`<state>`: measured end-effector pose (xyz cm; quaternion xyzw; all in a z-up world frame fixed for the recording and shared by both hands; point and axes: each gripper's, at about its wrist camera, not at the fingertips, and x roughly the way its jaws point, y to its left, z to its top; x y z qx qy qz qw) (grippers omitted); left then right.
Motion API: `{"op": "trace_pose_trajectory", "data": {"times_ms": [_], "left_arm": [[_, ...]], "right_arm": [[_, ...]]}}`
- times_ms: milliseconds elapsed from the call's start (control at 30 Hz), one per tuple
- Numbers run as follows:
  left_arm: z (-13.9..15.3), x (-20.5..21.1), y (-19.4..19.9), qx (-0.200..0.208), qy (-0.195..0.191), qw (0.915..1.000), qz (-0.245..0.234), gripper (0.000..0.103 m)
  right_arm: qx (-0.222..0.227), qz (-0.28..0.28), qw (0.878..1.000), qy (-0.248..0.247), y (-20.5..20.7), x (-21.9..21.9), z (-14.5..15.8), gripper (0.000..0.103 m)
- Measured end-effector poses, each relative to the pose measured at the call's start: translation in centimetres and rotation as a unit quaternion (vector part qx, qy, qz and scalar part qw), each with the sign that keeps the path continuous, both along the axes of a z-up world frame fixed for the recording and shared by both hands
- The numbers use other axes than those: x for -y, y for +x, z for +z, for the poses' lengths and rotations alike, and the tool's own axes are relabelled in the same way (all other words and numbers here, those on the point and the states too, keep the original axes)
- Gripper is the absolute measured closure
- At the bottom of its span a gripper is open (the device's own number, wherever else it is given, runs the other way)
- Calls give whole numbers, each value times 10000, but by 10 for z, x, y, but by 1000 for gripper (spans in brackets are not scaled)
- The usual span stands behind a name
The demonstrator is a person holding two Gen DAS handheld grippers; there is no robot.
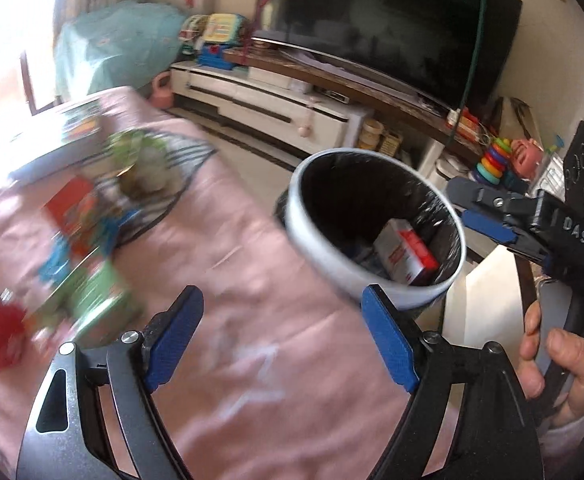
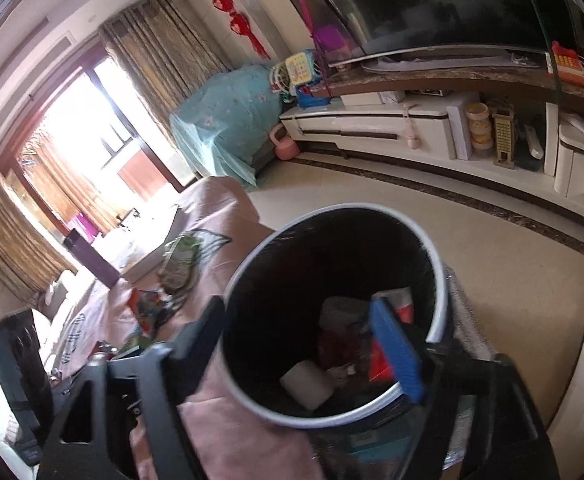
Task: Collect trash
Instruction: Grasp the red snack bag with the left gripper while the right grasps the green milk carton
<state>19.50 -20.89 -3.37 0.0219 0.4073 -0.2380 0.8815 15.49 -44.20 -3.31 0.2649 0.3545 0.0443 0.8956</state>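
Note:
A white trash bin (image 1: 324,236) with a black liner stands beside the pink-covered table (image 1: 252,280); a red-and-white box (image 1: 406,256) lies in it. In the right wrist view the bin (image 2: 252,276) holds several pieces of trash, among them a white block (image 2: 306,386). My left gripper (image 1: 282,340) is open and empty over the pink cloth, just left of the bin. My right gripper (image 2: 304,344) is open and empty directly above the bin's mouth; it also shows in the left wrist view (image 1: 488,216). Blurred colourful wrappers (image 1: 80,232) and a green packet (image 1: 92,304) lie on the table's left part.
A white TV cabinet (image 2: 372,128) with a dark TV (image 1: 396,20) runs along the far wall, toys on its right end (image 1: 496,160). A teal-covered object (image 2: 228,120) and a pink kettlebell (image 2: 284,146) stand near the window. Beige floor (image 2: 472,240) lies between.

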Motion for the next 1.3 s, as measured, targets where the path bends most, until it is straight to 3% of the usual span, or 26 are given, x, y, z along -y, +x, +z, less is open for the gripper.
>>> {"op": "trace_pose_trajectory", "data": {"times_ms": [133,433,700,1167,1300], "left_arm": [[-5,-46,-20,-92,-117,9992,381,20],[-9,-148,-54,69,112,9928,1192,20],[-14,-220,-56,56,167,9856,1679,20],[-19,-244,-1,-151,195,9848,1721,20],[-31,-245,22,-362,244,9861,1601,20]], "right_arm": [[-5,269,9996,60,-7,-35,-3,16],[-191,1034,9944,-18,-7,-121,-16,15],[-257,1649,9856,-270,-3,-180,-25,14],[-53,2755,9556,-1042,34,-247,-22,9],[-53,3121,9418,-1252,49,-261,-25,7]]}}
